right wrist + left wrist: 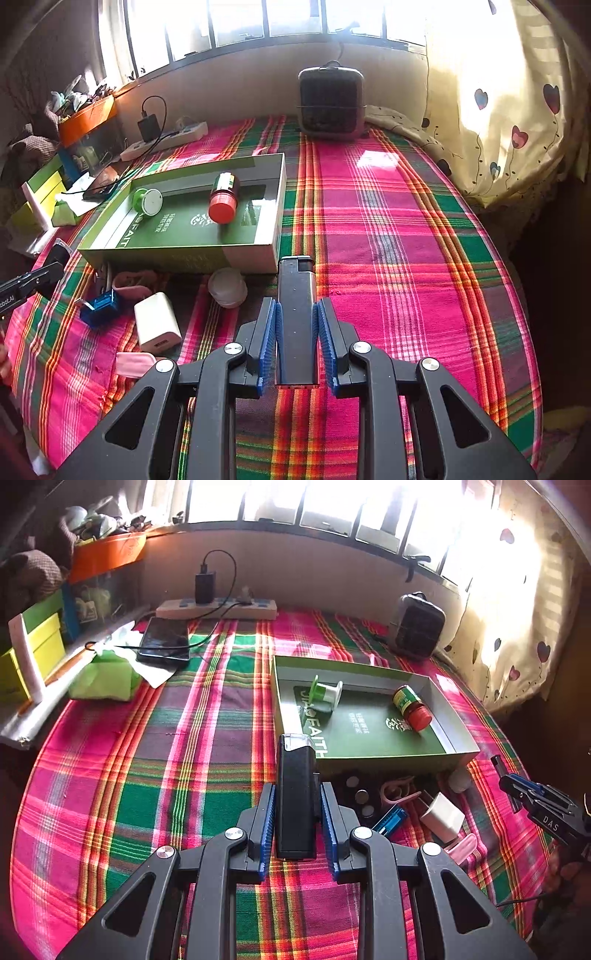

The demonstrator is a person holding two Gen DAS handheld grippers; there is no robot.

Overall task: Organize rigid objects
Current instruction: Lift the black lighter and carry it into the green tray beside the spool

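The black lighter [295,797], rigid, light and slick-sided, sits clamped mid-body in the left gripper [297,812]; the right gripper [297,332] pinches a chrome lighter [296,321] likewise

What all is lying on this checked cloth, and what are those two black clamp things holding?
Green box: one, open, mid cloth.
Red-capped bottle: one, lying in the box.
Green and white spool: one, in the box's far corner.
White charger block: one, on the cloth in front of the box.
Blue clear case: one, left of the charger block.
White round jar: one, against the box's front wall.
Pink clips: at least two, among the loose items.
Power strip: one, white, by the far wall.
Phone: one, black, near the strip.
Left gripper: shut on a black lighter.
Right gripper: shut on a dark lighter.
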